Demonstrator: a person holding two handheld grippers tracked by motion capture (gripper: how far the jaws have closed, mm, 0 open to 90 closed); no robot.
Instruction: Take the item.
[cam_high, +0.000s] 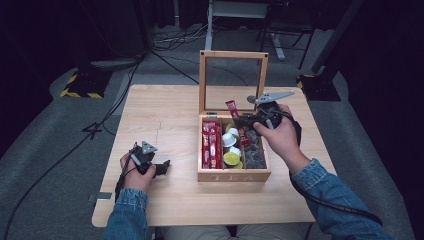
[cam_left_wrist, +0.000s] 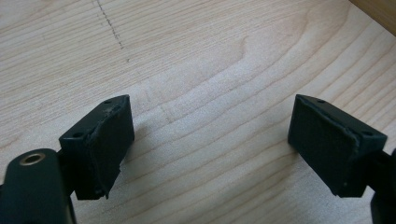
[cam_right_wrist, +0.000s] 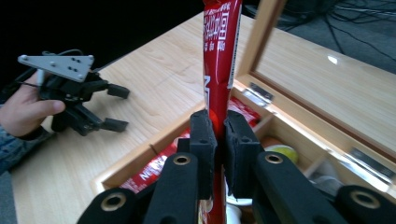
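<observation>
Red sachet (cam_right_wrist: 220, 56) top cut off

Light wooden table (cam_high: 165, 115) stands at centre on grey carpeted floor (cam_high: 45, 135). Room dim; surroundings at 9 and 3 o'clock in near darkness. Black cables (cam_high: 175, 37) trail across the floor at 11 to 12 o'clock. White desk frame (cam_high: 240, 15) at 12 o'clock. Black bases with yellow-black hazard striping (cam_high: 80, 85) at 10 o'clock and another base (cam_high: 320, 82) at 2 o'clock.
</observation>
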